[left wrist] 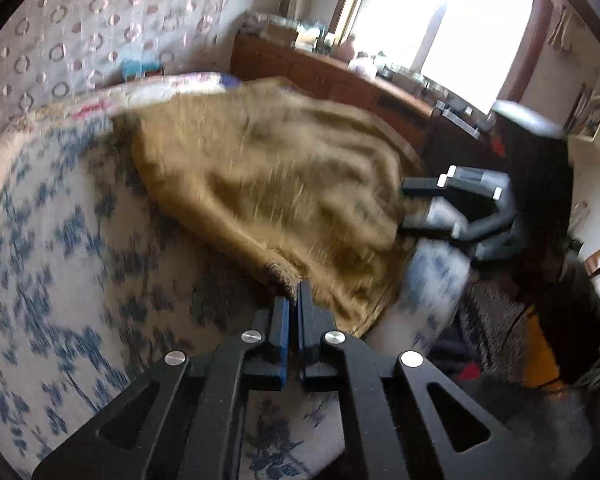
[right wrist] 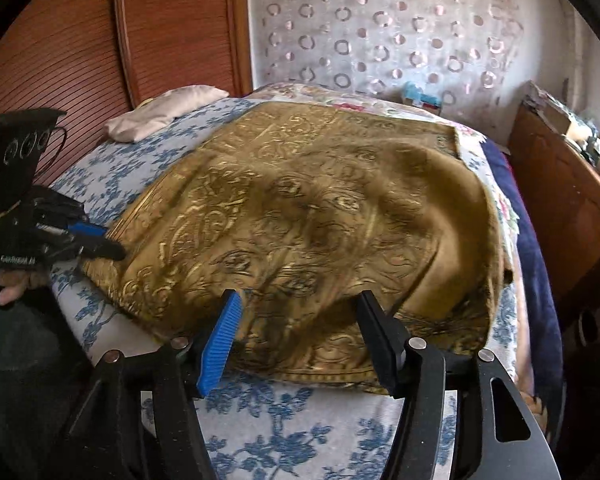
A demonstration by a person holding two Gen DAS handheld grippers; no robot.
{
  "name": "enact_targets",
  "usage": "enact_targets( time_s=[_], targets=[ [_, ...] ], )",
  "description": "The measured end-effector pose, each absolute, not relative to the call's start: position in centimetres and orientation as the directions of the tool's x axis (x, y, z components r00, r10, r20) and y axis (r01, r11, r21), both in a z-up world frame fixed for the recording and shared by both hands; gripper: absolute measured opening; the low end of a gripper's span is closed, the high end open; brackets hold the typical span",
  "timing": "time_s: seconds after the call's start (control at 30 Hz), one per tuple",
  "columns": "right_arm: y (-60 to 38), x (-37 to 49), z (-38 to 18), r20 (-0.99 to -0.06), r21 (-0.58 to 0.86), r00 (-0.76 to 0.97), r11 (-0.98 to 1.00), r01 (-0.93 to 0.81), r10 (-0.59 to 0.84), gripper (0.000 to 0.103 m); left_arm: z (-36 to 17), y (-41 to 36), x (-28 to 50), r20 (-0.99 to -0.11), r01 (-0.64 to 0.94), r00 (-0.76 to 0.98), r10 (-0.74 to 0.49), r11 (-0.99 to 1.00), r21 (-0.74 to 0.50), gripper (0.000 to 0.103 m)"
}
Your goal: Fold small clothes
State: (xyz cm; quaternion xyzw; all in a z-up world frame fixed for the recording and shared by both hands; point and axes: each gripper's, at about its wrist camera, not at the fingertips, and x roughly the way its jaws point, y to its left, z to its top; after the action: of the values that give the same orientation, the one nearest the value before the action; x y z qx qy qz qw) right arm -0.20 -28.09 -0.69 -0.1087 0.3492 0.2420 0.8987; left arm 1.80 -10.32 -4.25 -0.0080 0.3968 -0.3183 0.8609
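Note:
A golden-brown patterned cloth [left wrist: 268,184] [right wrist: 320,208] lies spread and rumpled on a bed with a blue-flowered sheet [left wrist: 60,260] [right wrist: 284,420]. My left gripper [left wrist: 294,292] is shut on the cloth's near corner, which is bunched at its fingertips. In the right wrist view the left gripper [right wrist: 100,240] sits at the cloth's left edge, with a person's hand [right wrist: 12,284] under it. My right gripper [right wrist: 300,298] stands open over the cloth's near edge, and the fabric lies between its fingers without being pressed. In the left wrist view the right gripper [left wrist: 408,206] is at the cloth's right edge.
A pale pillow [right wrist: 160,110] lies at the head of the bed by a wooden wardrobe [right wrist: 80,40]. A cluttered wooden sideboard [left wrist: 320,72] [right wrist: 560,184] runs along the far side under a bright window [left wrist: 440,20]. A dark blue blanket [right wrist: 536,272] hangs off the bed's right edge.

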Motion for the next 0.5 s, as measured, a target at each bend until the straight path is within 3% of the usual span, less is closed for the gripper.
enact_targets(
  time_s=[0.2,0.5],
  targets=[
    [-28.3,-1.3,1.0,-0.632,-0.014,0.651,0.834,-0.551,0.419,0.064,1.4,-11.0,3.5,-0.571,0.562,0.579,-0.582,0.792,-0.238,0.003],
    [-29.5,-2.5,3.5,-0.582,-0.026,0.679,0.825,-0.565,0.447,0.069,3.3,-11.6,7.2,-0.534,0.541,0.625,-0.569,0.809,-0.229,0.003]
  ],
)
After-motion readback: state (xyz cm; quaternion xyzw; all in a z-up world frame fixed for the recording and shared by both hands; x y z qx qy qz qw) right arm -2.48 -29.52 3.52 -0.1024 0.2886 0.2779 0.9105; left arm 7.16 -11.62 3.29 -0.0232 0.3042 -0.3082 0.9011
